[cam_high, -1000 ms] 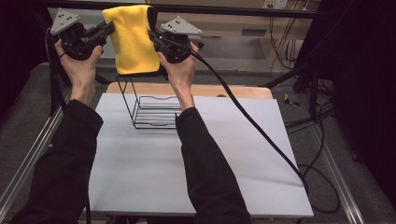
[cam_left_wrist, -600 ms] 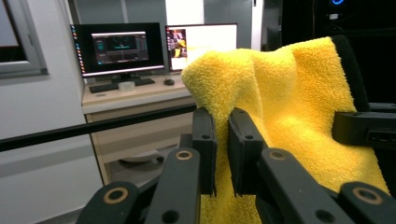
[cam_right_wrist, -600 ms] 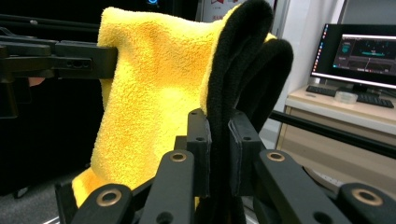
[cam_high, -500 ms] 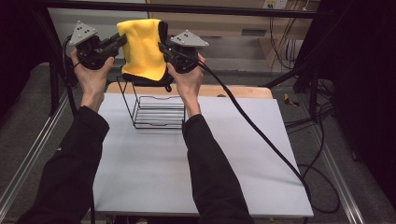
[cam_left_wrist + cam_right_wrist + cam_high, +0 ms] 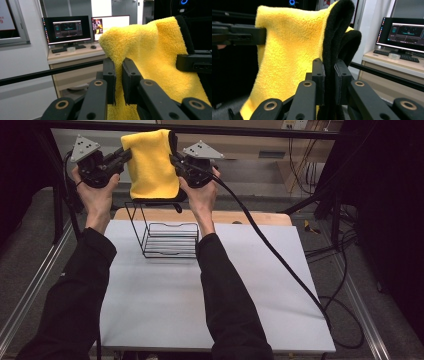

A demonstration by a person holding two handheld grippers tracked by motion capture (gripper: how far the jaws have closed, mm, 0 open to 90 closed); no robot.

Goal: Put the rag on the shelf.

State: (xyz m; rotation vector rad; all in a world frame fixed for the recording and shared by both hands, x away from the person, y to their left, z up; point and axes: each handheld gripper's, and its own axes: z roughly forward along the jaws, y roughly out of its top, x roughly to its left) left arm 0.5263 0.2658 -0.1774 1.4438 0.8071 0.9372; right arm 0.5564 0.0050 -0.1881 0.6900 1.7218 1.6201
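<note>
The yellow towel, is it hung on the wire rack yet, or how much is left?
Not yet. Done: the yellow towel is off the table and folded over, held up by both grippers. In hand: the left gripper and right gripper each pinch a top edge, above the wire rack. Left: probably lowering it onto the rack and letting go.

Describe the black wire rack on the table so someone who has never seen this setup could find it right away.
Start at the white table and look toward its far edge, where a wooden board runs along the back. The wire rack stands there between the person's forearms, directly below the yellow towel held up in the air. It is the one see-through frame of thin black wires, open on top.
</note>
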